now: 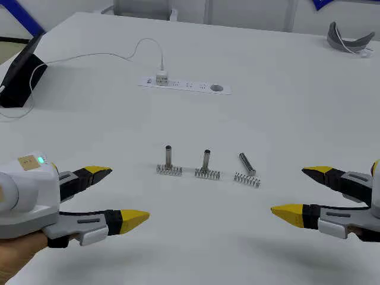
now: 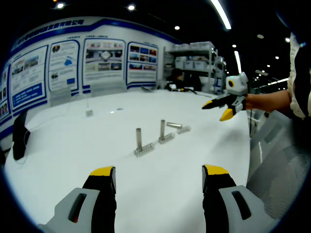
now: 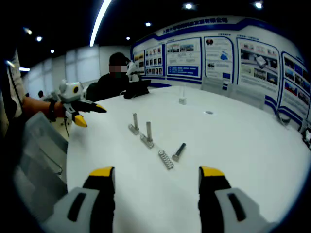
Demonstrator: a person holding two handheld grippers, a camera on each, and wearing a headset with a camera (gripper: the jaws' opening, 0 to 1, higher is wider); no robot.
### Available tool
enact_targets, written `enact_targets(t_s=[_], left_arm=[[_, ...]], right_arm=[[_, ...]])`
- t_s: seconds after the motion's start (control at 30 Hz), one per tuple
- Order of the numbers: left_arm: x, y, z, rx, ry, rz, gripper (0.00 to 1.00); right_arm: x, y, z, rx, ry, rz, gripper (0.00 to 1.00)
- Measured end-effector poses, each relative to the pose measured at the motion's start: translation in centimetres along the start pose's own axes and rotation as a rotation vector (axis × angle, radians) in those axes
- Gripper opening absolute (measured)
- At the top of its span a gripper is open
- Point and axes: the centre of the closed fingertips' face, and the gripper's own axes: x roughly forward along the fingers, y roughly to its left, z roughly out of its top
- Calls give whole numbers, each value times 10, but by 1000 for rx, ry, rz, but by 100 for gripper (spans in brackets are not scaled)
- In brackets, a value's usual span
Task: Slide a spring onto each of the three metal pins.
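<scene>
Nearest us, left gripper [image 1: 119, 196] and right gripper [image 1: 294, 191] hang low over the table [image 1: 285, 124], each with jaws spread wide and empty. Neither touches anything. Between and beyond them the task's parts sit in one row: left pin [image 1: 168, 155] and middle pin [image 1: 206, 158] upright, right pin [image 1: 247, 163] lying on its side. One spring lies flat just in front of each: left spring [image 1: 169, 170], middle spring [image 1: 207, 174], right spring [image 1: 247, 179]. No spring is on a pin yet.

Risks, as we judge them:
- The springs are small and round, so a hard or off-centre pinch could shoot one out of the jaws or set it rolling.
- The upright pins seem to stand free, so a jaw brushing one, or a spring pushed down askew, could topple it.
- The lying pin may roll when touched. We expect it needs one gripper to steady it while the other threads the spring.

Surface: white, smooth and matt, with a power strip [image 1: 184, 85] farther back and a dark tablet [image 1: 18, 74] at the left edge.

Room: posters [image 2: 97, 60] along the wall, shelves [image 2: 194, 63], and ceiling strip lights [image 3: 99, 22].
</scene>
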Motion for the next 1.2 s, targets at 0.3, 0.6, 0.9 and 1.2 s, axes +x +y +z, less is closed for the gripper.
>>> enact_targets(t_s=[0.3, 0.6, 0.9, 1.2], left_arm=[[-3, 0, -3, -10, -2, 13, 73], [-3, -1, -3, -17, -7, 20, 73], [-3, 0, -2, -18, -13, 21, 73], [-3, 1, -1, -18, -17, 17, 73]], right_arm=[[2, 0, 1, 8, 3, 8, 70], [4, -3, 4, 10, 5, 6, 69], [6, -8, 8, 16, 10, -7, 68], [12, -16, 19, 9, 12, -20, 66]])
